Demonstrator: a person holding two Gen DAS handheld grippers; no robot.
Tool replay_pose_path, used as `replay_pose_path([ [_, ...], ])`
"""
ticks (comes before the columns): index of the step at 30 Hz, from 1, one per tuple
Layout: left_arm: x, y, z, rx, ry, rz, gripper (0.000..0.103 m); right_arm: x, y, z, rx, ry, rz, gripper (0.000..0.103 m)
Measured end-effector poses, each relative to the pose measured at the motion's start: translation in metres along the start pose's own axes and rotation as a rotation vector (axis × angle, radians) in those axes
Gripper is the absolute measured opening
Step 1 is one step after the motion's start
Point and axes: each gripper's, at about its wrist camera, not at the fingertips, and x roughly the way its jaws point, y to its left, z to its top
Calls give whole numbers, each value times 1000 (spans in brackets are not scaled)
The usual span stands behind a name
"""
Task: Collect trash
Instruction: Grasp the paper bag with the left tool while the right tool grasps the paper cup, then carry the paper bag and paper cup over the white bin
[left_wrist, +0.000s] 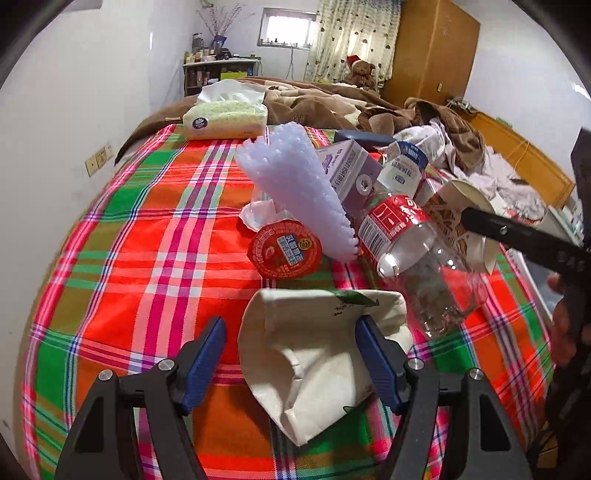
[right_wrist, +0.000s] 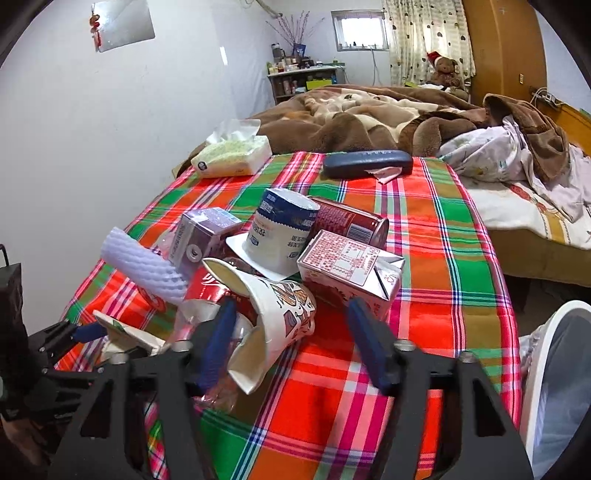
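A pile of trash lies on a plaid cloth. My left gripper is open, its fingers either side of a crumpled white paper carton. Beyond it lie a red lidded cup, a white foam net, a clear bottle with a red label and a purple carton. My right gripper is open, with a patterned paper cup between its fingers. A red-white carton, a white-blue cup and a red can lie just ahead.
A tissue pack and a dark glasses case lie at the far end of the cloth. Brown blankets cover the bed behind. A white bin rim stands at the right. A white wall runs along the left.
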Motion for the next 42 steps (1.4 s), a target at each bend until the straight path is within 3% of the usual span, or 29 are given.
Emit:
replay_pose_path([
  [2, 1, 1, 0, 2, -1, -1, 71, 0, 0, -2, -2, 5, -3, 50],
  [6, 1, -3, -2, 12, 3, -63, 68, 3, -3, -3, -4, 23, -23, 23],
  [9, 2, -6, -4, -1, 8, -99, 57, 1, -7, -7, 14, 24, -20, 19],
  [17, -3, -24, -3, 21, -3, -117, 28, -3, -16, -13, 44, 14, -18, 19],
  [20, -7, -32, -4, 34, -23, -88, 24, -6, -18, -16, 53, 6, -9, 19],
  [42, -57, -60, -1, 16, -138, -28, 23, -50, -47, -23, 126, -100, 8, 18],
])
